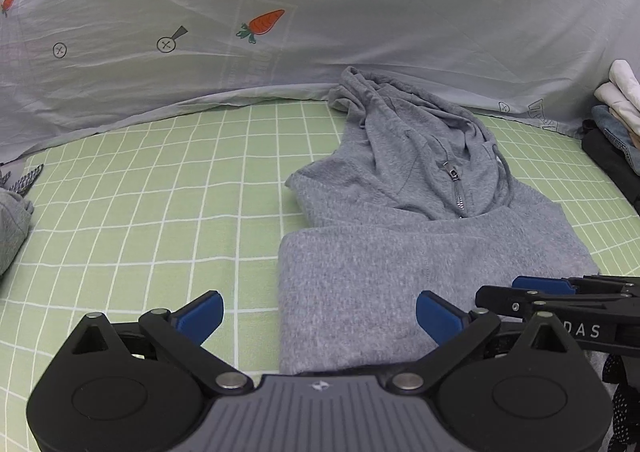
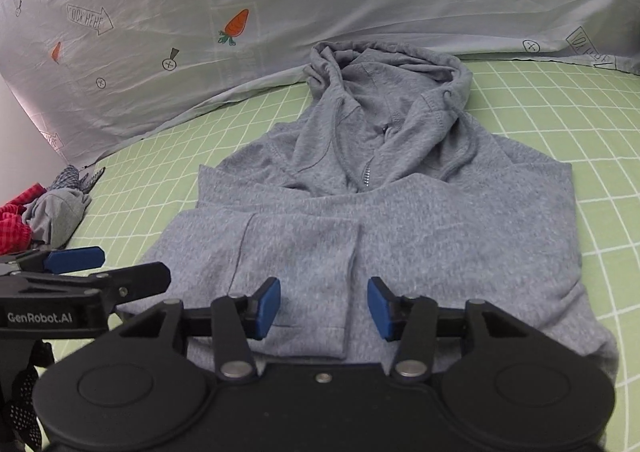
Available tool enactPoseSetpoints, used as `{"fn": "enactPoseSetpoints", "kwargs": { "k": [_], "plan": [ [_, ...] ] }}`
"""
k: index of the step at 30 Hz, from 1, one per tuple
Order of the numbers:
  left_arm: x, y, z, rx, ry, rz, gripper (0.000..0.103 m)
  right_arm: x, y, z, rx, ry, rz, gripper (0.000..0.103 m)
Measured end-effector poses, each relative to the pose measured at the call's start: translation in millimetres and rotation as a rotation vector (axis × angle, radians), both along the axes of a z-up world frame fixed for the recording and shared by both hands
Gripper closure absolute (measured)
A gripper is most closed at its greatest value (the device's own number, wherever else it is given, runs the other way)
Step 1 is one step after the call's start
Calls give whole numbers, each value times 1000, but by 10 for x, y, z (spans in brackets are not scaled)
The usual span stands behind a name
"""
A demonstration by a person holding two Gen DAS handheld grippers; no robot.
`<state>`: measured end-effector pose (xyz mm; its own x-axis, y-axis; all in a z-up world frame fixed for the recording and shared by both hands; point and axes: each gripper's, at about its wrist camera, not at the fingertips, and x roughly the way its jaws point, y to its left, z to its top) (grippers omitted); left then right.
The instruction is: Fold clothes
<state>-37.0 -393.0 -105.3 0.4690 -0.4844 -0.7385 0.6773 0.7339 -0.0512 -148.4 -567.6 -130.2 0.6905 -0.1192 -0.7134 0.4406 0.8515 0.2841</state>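
Observation:
A grey zip hoodie (image 1: 400,244) lies on the green checked sheet, its lower part folded up over the chest and its hood toward the back; it also shows in the right wrist view (image 2: 400,220). My left gripper (image 1: 320,316) is open and empty, low over the hoodie's left front edge. My right gripper (image 2: 324,308) is open and empty, just above the folded front of the hoodie. Each gripper shows at the edge of the other's view, the right one (image 1: 560,292) and the left one (image 2: 76,264).
A pale blue sheet with carrot prints (image 1: 280,12) hangs behind the bed. A pile of loose clothes, grey and red (image 2: 36,220), lies at the left. A stack of folded clothes (image 1: 620,120) sits at the right edge. Green checked sheet (image 1: 140,192) lies left of the hoodie.

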Motion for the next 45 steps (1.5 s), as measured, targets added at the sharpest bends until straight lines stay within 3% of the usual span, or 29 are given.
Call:
{"fn": "enactPoseSetpoints", "kwargs": {
  "k": [2, 3, 4, 5, 9, 12, 14, 17, 19, 22, 23, 24, 25, 28, 30, 34, 39, 45],
  "plan": [
    [-26, 58, -28, 3, 9, 16, 2, 41, 32, -47, -33, 5, 9, 59],
    [-33, 77, -31, 3, 12, 21, 2, 51, 36, -41, -42, 1, 8, 80],
    [-40, 96, -34, 2, 16, 26, 2, 53, 27, -16, -41, -3, 9, 94],
    [-43, 111, -16, -4, 14, 34, 2, 55, 18, 10, -40, -7, 9, 98],
    [-37, 130, 108, -50, -1, 73, 2, -117, -43, 321, -112, -97, -12, 98],
    [-21, 54, 132, -55, -11, 77, 2, -329, -198, 522, -170, -104, -67, 98],
    [-12, -36, 76, -30, -12, 71, 2, -425, -323, 509, -199, -61, -108, 98],
    [-15, -170, -49, 24, 5, 53, 2, -518, -530, 246, -230, 80, -149, 98],
    [-19, -262, -134, 68, 16, 34, 2, -580, -656, 88, -157, 101, -177, 96],
    [-13, -326, -209, 100, 15, 22, 2, -566, -695, 46, -149, 111, -175, 90],
    [9, -335, -217, 94, 21, 24, 2, -546, -702, 57, -155, 110, -173, 78],
    [45, -346, -222, 84, 30, 30, 2, -522, -720, 74, -153, 109, -178, 57],
    [97, -356, -226, 76, 23, 32, 2, -497, -738, 91, -152, 106, -182, 48],
    [259, -387, -238, 55, -9, 35, 2, -417, -811, 145, -175, 88, -167, 41],
    [367, -407, -247, 41, -30, 37, 1, -365, -862, 179, -207, 79, -152, 28],
    [623, -465, -280, 20, -75, 30, 2, -263, -1020, 247, -235, 56, -133, 19],
    [964, -647, -305, 55, -208, -4, 2, -134, -1212, 313, -261, 37, -118, 14],
    [1321, -943, -284, 17, -211, 15, 2, 75, -1443, 293, -269, -8, -135, 8]
  ]
}}
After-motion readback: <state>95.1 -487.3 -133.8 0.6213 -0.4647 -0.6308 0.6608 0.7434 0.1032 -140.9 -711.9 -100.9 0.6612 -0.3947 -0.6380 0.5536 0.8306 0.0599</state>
